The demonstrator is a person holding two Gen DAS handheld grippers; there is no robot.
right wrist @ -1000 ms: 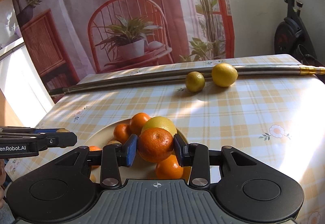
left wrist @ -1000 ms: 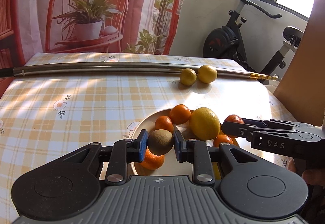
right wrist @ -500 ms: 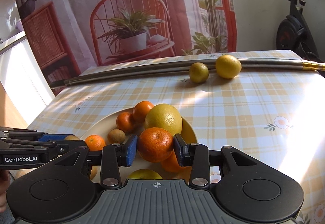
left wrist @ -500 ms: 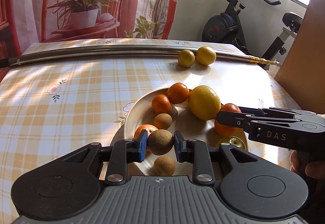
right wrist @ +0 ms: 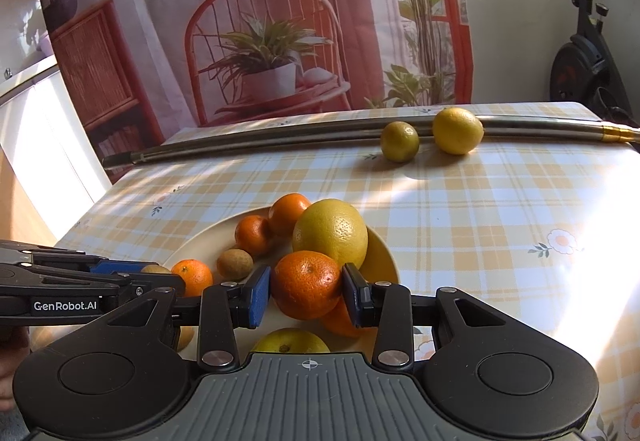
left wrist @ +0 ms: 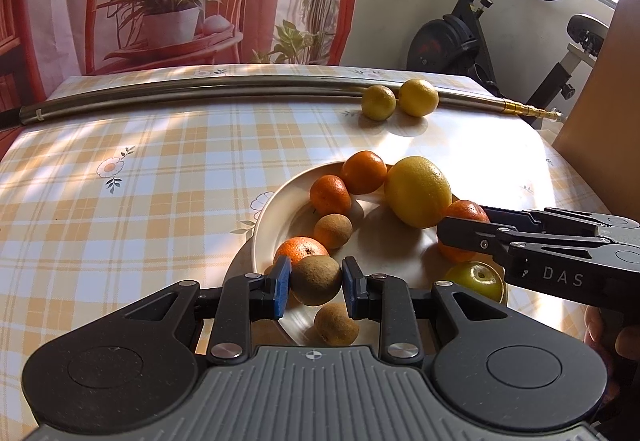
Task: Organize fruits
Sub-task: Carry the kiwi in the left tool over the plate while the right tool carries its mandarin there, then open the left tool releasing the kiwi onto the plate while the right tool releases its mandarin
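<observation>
A cream plate (left wrist: 276,217) (right wrist: 384,261) on the checked tablecloth holds several tangerines, a big yellow citrus (left wrist: 418,191) (right wrist: 331,233), small brown fruits and a green-yellow fruit (left wrist: 476,279). My left gripper (left wrist: 316,287) is shut on a brown round fruit (left wrist: 316,280), held above the plate's near rim. My right gripper (right wrist: 307,295) is shut on a tangerine (right wrist: 307,284), held over the plate's right side. In the left wrist view the right gripper (left wrist: 448,231) comes in from the right. In the right wrist view the left gripper's fingers (right wrist: 120,275) enter from the left.
Two loose yellow-green citrus fruits (left wrist: 379,102) (left wrist: 418,97) lie against a long metal pole (left wrist: 192,91) across the far side of the table. An exercise bike (left wrist: 476,29) stands beyond the table's right corner. A brown panel (left wrist: 600,101) rises at the right.
Both grippers have lifted and drawn back with their fruits. More of the plate and its fruits has come into view under them. Both grips are unchanged.
</observation>
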